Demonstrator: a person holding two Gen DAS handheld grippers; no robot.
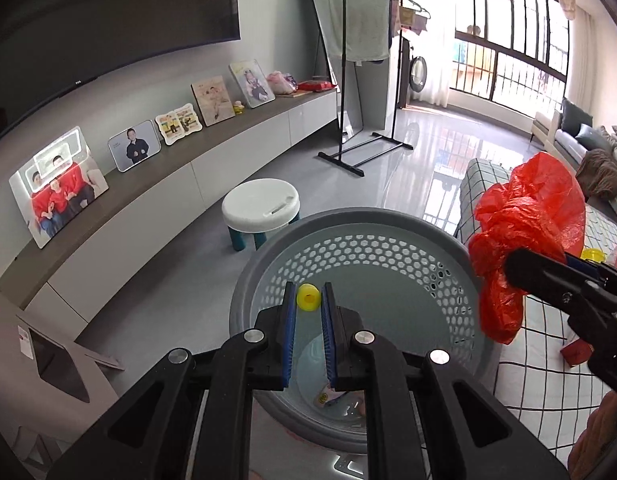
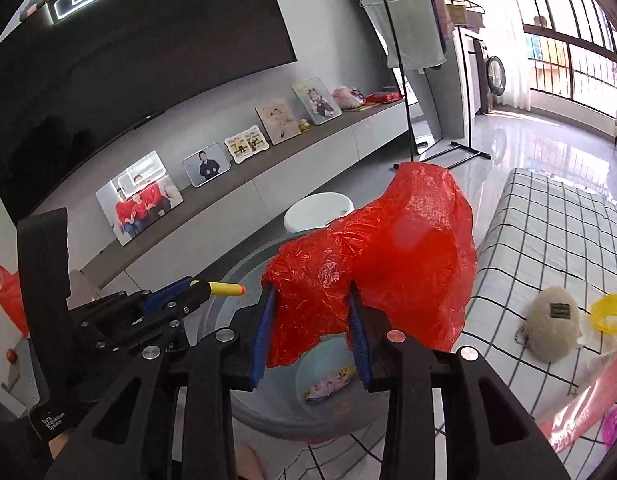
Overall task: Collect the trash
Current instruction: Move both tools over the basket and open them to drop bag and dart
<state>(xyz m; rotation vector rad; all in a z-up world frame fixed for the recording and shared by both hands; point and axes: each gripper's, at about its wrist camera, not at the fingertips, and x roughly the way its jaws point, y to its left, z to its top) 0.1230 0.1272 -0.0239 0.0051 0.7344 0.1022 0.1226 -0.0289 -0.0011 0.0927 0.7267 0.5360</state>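
We pinch a yellow foam piece (image 1: 308, 297) between the pads of our left gripper (image 1: 308, 300), above the grey perforated basket (image 1: 348, 220). Our right gripper (image 2: 313, 300) clamps a crumpled red plastic bag (image 2: 388, 248) just beside the basket's rim, by the checked mattress (image 2: 548, 240).
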